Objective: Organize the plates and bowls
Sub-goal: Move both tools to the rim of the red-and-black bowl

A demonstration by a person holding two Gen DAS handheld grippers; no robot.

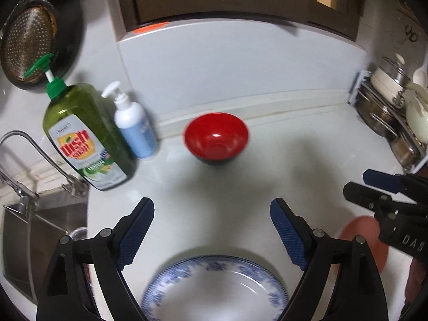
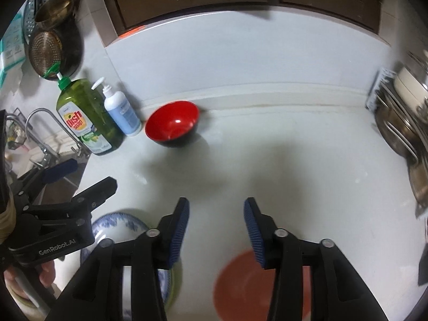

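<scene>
White counter (image 1: 307, 144) runs from the sink (image 1: 40, 230) on my left to the rack of steel pots (image 1: 390, 117) on my right, and most of it lies bare, which I take to mean the sorting is well along. Nearest me sits the blue-patterned plate (image 1: 216, 289), below my left tongs (image 1: 211, 230); in the right view a green edge (image 2: 175, 281) shows under it, so it may already top a small stack, though blur keeps me from being sure. Just beside it, under my right tongs (image 2: 216, 230), lies the orange plate (image 2: 240, 281), apart from the blue one, so the plates are gathered but not all in one pile. Still out on its own is the red bowl (image 1: 216, 137) with the black outside, upright near the back ledge, just beside the soap bottles (image 1: 88, 133) and well apart from the plates. I judge it the piece left to bring in. My left tongs stand wide open and hold nothing; my right tongs are partly open, also with nothing between the pads.
</scene>
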